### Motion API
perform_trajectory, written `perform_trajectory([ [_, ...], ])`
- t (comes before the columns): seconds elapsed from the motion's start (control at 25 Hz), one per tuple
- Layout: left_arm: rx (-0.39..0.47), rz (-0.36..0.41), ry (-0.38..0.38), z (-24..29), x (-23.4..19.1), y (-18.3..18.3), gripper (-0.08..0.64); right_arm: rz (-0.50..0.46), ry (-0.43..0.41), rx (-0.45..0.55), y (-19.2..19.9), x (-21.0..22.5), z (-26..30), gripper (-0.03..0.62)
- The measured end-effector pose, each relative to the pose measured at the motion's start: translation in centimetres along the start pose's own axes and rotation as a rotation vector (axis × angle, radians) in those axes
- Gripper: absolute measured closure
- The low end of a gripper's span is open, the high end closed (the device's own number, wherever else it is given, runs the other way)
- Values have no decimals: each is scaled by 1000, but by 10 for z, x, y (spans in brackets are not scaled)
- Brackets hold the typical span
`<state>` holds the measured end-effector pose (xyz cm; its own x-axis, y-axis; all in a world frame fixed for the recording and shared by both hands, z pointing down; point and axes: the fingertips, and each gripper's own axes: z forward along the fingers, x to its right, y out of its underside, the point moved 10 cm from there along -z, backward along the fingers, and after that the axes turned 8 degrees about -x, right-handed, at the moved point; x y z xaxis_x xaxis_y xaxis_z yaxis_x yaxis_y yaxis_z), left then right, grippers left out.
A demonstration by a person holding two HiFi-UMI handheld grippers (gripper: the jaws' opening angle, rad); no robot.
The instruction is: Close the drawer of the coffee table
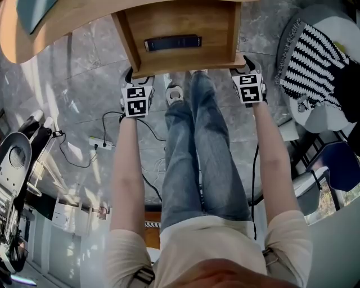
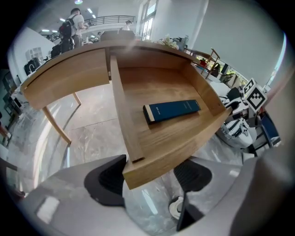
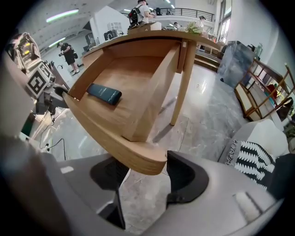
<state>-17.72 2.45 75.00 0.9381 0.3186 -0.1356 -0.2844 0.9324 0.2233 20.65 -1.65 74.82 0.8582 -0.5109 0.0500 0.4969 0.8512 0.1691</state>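
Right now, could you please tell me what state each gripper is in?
Left gripper: open, the left corner of the drawer front between its jaws, unclamped.
Right gripper: open, the right corner of the drawer front between its jaws, unclamped.

desk (image 1: 79, 16): only a strip of the top shows, the rest is cut by the head view's upper edge
drawer (image 1: 191, 66): back end cut off at that edge
left tool (image 2: 151, 177): tips hidden under the drawer front in head view; we can't tell if the pads touch it
right tool (image 3: 146, 175): same
blue book (image 2: 171, 111): cover print too small to read
striped cushion (image 3: 251, 156): cut by the rim
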Motion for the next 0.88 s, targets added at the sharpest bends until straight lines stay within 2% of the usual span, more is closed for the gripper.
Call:
perform_trajectory([
  [0.2, -20, 11, 6, 2, 0, -2, 245, -6, -13, -15, -3, 1, 3, 341],
  [0.48, -45, -6, -9, -3, 1, -3, 245, 17, 6, -40, -7, -4, -4, 351],
  [0.88, -52, -37, -5, -29, 5, -10, 245, 38, -11, -68, -11, -1, -27, 353],
])
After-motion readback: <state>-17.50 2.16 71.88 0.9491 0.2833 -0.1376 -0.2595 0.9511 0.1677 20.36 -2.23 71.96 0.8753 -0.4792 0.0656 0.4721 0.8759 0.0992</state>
